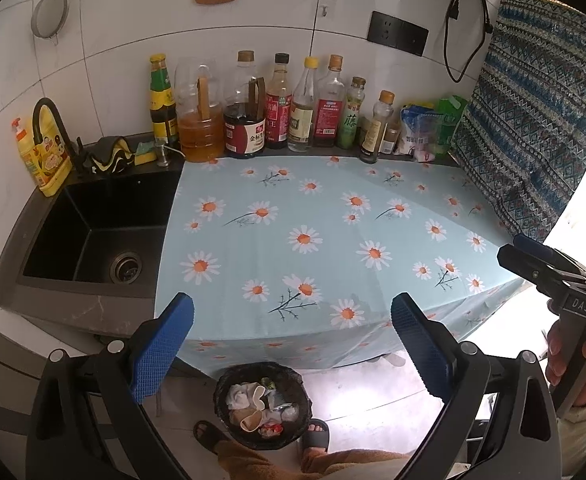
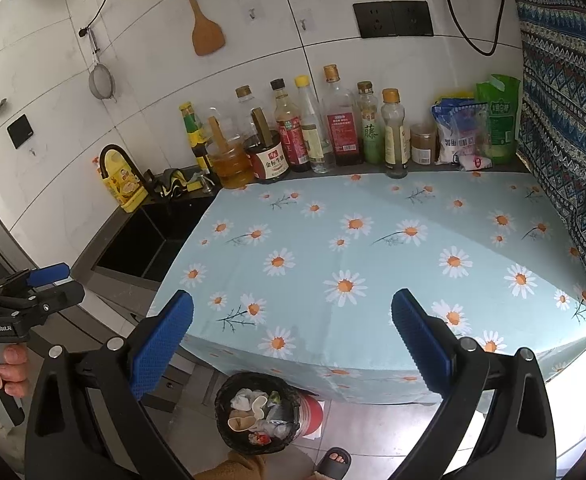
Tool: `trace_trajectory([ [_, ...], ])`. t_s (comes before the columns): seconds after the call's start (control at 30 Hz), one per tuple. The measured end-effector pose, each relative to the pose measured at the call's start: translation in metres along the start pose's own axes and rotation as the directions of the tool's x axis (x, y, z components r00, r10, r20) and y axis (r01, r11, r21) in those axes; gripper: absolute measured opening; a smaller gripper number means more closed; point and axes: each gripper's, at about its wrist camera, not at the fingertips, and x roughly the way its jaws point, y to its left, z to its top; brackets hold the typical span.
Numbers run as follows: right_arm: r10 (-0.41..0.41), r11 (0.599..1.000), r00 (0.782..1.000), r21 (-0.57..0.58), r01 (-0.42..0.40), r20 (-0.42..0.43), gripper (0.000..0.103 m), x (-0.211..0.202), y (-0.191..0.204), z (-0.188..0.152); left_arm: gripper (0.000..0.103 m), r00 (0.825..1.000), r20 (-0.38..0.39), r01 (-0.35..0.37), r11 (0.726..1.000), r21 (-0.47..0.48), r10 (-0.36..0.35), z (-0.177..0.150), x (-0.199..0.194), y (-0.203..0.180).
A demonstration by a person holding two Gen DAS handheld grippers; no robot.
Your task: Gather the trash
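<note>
A black-lined trash bin [image 1: 262, 407] stands on the floor below the counter's front edge, holding crumpled tissue, paper cups and scraps; the right wrist view also shows the bin [image 2: 258, 414]. My left gripper [image 1: 292, 340] hovers above the bin, open, nothing between its blue pads. My right gripper [image 2: 292, 340] is likewise open and empty above the counter edge. The daisy-print cloth [image 1: 313, 240] on the counter shows no loose trash. Each gripper appears in the other's view: the right gripper [image 1: 533, 256] at the far right, the left gripper [image 2: 53, 276] at the far left.
A row of sauce and oil bottles [image 1: 277, 112] lines the back wall, with packets [image 2: 473, 132] at the right. A black sink [image 1: 93, 232] with a faucet lies left. A patterned curtain [image 2: 565, 120] hangs right. A person's sandalled feet [image 1: 317, 434] stand beside the bin.
</note>
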Motion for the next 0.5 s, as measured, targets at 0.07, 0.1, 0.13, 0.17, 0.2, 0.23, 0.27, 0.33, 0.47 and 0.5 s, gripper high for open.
trace_trajectory([
  [0.07,-0.004,1.0,1.0,-0.008,0.004,-0.007,0.099,0.0028,0.0008,0.0006,0.096,1.0,0.001,0.0,1.0,-0.002,0.0,0.0,0.0008,0.0008],
  [0.1,-0.004,1.0,1.0,-0.01,0.004,-0.009,0.099,0.0041,0.0003,0.0007,0.096,1.0,0.001,0.001,1.0,-0.003,-0.001,-0.0001,0.0013,0.0011],
  [0.13,-0.005,1.0,1.0,-0.01,0.005,-0.011,0.099,0.0051,0.0002,0.0008,0.096,1.0,0.001,0.003,1.0,-0.004,-0.003,-0.0003,0.0015,0.0011],
  [0.17,-0.006,1.0,1.0,-0.007,0.006,-0.012,0.099,0.0055,-0.0002,0.0008,0.096,1.0,0.0,0.004,1.0,-0.004,-0.004,-0.0003,0.0024,0.0011],
  [0.2,-0.006,1.0,1.0,-0.006,0.006,-0.012,0.099,0.0058,-0.0004,0.0006,0.096,1.0,-0.002,0.004,1.0,-0.004,-0.004,-0.0003,0.0036,0.0012],
  [0.23,-0.007,1.0,1.0,-0.007,0.007,-0.014,0.099,0.0064,-0.0004,0.0005,0.096,1.0,-0.004,0.004,1.0,-0.004,-0.004,-0.0004,0.0045,0.0014],
  [0.27,-0.004,1.0,1.0,-0.008,0.004,-0.013,0.099,0.0055,-0.0005,0.0006,0.096,1.0,-0.005,0.002,1.0,-0.004,-0.002,-0.0004,0.0053,0.0017],
  [0.33,-0.004,1.0,1.0,-0.007,0.004,-0.016,0.099,0.0069,-0.001,0.0004,0.096,1.0,-0.006,0.005,1.0,-0.007,-0.005,-0.0006,0.0063,0.0021],
  [0.47,0.0,1.0,1.0,-0.012,0.0,-0.018,0.099,0.0082,-0.0009,0.0012,0.096,1.0,-0.006,0.002,1.0,-0.004,-0.002,-0.0004,0.0067,0.0025],
  [0.5,0.001,1.0,1.0,-0.013,-0.001,-0.021,0.099,0.0086,-0.0009,0.0013,0.096,1.0,-0.007,0.001,1.0,-0.005,-0.001,-0.0008,0.0067,0.0025],
])
